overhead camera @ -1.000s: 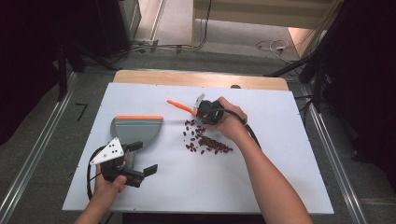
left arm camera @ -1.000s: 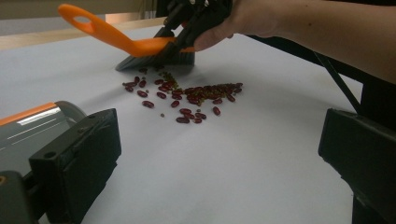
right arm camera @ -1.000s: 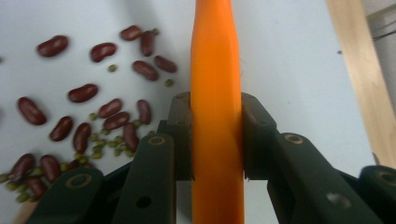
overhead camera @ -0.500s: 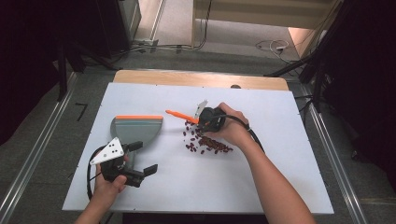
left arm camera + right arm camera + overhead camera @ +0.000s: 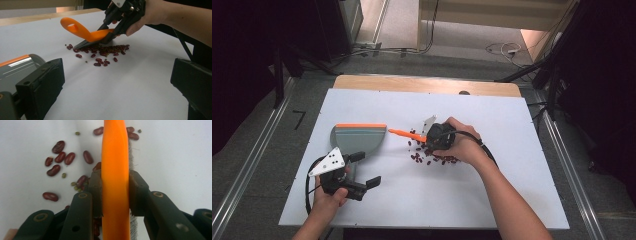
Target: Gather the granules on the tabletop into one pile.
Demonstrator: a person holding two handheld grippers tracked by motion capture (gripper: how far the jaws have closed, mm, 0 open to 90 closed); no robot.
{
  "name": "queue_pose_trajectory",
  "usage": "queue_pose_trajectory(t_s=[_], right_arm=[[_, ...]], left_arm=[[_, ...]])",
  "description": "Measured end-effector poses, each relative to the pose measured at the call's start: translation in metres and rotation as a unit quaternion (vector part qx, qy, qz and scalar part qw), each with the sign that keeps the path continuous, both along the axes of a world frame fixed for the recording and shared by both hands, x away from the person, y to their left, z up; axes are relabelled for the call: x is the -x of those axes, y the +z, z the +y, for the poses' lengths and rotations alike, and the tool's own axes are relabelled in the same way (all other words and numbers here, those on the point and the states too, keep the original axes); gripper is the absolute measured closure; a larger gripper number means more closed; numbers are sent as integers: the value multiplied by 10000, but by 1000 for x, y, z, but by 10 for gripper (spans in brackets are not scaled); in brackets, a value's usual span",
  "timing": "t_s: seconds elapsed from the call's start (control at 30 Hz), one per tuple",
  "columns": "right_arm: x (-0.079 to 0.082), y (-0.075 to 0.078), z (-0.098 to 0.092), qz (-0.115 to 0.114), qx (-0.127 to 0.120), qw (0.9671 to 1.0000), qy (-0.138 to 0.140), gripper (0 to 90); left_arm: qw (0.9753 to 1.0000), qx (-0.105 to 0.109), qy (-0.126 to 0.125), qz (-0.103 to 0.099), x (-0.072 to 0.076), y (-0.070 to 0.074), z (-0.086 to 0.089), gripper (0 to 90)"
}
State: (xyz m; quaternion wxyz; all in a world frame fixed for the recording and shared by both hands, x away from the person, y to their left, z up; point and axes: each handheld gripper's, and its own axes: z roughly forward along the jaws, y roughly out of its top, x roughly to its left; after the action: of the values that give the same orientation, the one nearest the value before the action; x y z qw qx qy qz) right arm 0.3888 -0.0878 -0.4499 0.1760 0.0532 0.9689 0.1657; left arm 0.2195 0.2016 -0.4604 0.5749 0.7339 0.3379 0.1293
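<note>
1. The right tool is clamped on the orange brush, one jaw flat against each side of the handle. Keep that squeeze firm, since bristle drag would likely twist the handle.
2. The beans lie scattered on the white bench, under and just beside the bristles, with a few strays nearer the dustpan. The step looks like sweeping them toward it.
3. Keep the bristles touching the bench and use short, low strokes; beans roll easily, and a fast flick would probably scatter them.
4. Gather the strays into the main patch first.
5. The left tool rests beside the dustpan with its jaws apart, gripping nothing. It may need to steady the dustpan, orange lip flat on the bench, before the beans arrive.
</note>
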Motion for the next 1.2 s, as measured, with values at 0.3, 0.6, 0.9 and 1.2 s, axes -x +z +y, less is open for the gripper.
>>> queue_pose_trajectory(t_s=[0.3,0.6,0.9,1.2], right_arm=[[13,1,-3,52,40,9999,154,674],[22,3,-6,124,69,9995,291,674],[18,10,-12,-21,-177,9996,207,682],[-3,28,-2,-315,-374,9987,142,684]], left_arm=[[10000,-27,-3,6,0,0,0,0],[10000,-39,-10,1,0,0,-1,0],[10000,-28,6,13,0,0,-1,0],[10000,-25,19,-1,0,0,0,0]])
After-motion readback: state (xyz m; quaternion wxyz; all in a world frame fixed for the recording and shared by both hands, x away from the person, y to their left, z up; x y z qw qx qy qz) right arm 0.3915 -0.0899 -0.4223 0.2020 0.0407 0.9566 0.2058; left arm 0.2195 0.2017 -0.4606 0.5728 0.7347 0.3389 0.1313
